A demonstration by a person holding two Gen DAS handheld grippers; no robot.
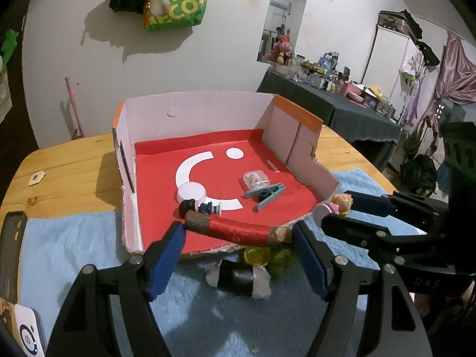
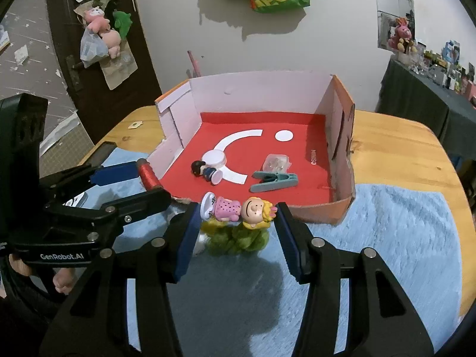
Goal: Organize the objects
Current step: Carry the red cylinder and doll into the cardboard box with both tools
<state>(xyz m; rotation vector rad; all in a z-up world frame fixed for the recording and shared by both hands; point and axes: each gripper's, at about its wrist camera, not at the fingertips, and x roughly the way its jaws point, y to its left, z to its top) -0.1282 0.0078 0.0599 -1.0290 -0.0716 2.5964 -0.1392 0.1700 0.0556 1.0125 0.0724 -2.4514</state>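
My left gripper (image 1: 238, 232) is shut on a wooden stick wound with red thread (image 1: 238, 232), held crosswise above the front edge of the red-floored cardboard box (image 1: 190, 113). My right gripper (image 2: 235, 211) is shut on a blonde doll in a pink dress (image 2: 238, 208), held lying sideways just before the box's front edge (image 2: 321, 212). The box holds a white lid (image 1: 192, 192), a small dark-haired doll (image 1: 202, 208), a teal clothespin (image 1: 264, 193) and a clear plastic case (image 1: 255, 178). The right gripper and its doll also show in the left wrist view (image 1: 339, 205).
On the blue towel (image 1: 74, 253) below the grippers lie a yellow-green fuzzy object (image 2: 238, 238), a yellow cap (image 1: 255, 255) and a black roll with white ends (image 1: 238, 276). A dark phone case (image 1: 12, 253) lies at the left. The wooden table (image 2: 401, 148) surrounds the box.
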